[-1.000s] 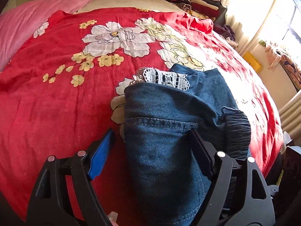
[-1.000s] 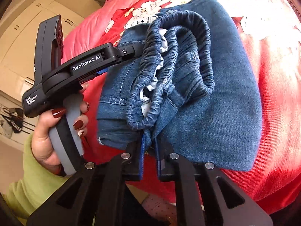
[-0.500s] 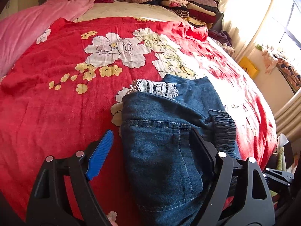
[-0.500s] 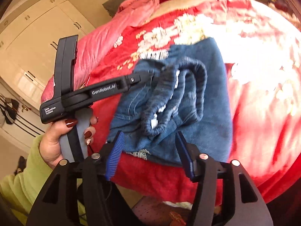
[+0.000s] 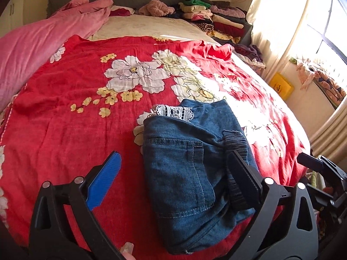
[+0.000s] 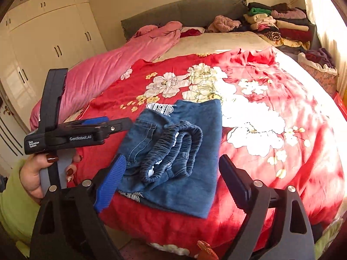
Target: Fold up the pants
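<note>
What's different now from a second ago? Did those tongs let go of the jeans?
Yes. The right tongs, shut on the jeans' elastic waistband a second ago, opened and pulled back, away from the bed. The left tongs also drew back slightly, open throughout. The jeans stayed folded on the red floral blanket.

Window [image 5: 325, 32] glare, fisheye edges, perhaps overexposed

1. Folded blue denim pants [image 5: 186, 169], white lace trim [image 5: 173, 112] showing.
2. Red bedspread [image 5: 65, 130] showing white and yellow flowers.
3. Pink quilt [image 6: 121, 65] lying beside it.
4. Blue-padded black left gripper [image 5: 173, 177].
</note>
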{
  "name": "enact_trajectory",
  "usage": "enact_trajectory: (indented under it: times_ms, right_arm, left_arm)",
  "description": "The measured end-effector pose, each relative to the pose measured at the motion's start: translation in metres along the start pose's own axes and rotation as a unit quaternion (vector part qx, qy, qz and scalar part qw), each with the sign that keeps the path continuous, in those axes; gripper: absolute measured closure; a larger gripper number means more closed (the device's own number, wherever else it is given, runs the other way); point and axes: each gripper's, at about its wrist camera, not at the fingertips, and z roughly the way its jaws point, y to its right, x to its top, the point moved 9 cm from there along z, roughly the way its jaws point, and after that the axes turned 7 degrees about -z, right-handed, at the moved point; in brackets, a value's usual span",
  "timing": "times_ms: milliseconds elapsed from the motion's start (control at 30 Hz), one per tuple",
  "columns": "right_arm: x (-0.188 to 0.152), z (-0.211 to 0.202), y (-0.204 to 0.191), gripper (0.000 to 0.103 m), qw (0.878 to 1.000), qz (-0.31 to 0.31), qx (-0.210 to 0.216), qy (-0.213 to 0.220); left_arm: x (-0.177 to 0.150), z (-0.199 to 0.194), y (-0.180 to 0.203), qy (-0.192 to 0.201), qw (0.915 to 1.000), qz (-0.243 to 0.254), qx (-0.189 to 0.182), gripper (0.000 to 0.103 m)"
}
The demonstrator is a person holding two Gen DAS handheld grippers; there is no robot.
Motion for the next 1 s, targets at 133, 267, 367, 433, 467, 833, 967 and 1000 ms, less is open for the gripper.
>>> enact_trajectory:
  times_ms: [133,267,367,433,467,833,967,1000]
  right_arm:
    - [0.005,-0.001,0.015,0.015,1.000,0.007,-0.012,0.006]
    - [0.003,0.000,0.028,0.015,1.000,0.020,-0.016,0.001]
    - [0.000,0.008,0.037,0.015,0.999,0.021,-0.026,-0.009]
    - [-0.003,0.017,0.042,0.015,0.999,0.021,-0.031,-0.019]
    - [-0.004,0.021,0.045,0.015,0.999,0.021,-0.033,-0.024]
    - [-0.022,0.076,0.051,0.028,0.995,0.040,0.006,-0.089]
    - [-0.028,0.095,0.045,0.031,0.992,0.045,0.035,-0.110]
    - [-0.029,0.099,0.044,0.031,0.992,0.039,0.037,-0.113]
  left_arm:
    - [-0.003,-0.009,-0.003,0.006,1.0000,-0.004,0.001,0.010]
    - [-0.008,-0.008,-0.011,0.004,0.9999,-0.009,0.009,0.010]
    - [-0.014,0.000,-0.020,-0.005,0.9997,-0.019,0.016,0.010]
    - [-0.017,0.006,-0.026,-0.012,0.9994,-0.026,0.020,0.010]
    - [-0.019,0.009,-0.027,-0.016,0.9993,-0.028,0.020,0.010]
    - [-0.034,0.041,-0.028,-0.043,0.9984,-0.034,0.014,0.010]
    - [-0.035,0.050,-0.025,-0.048,0.9983,-0.031,0.014,0.010]
    - [-0.035,0.053,-0.024,-0.050,0.9982,-0.029,0.014,0.010]
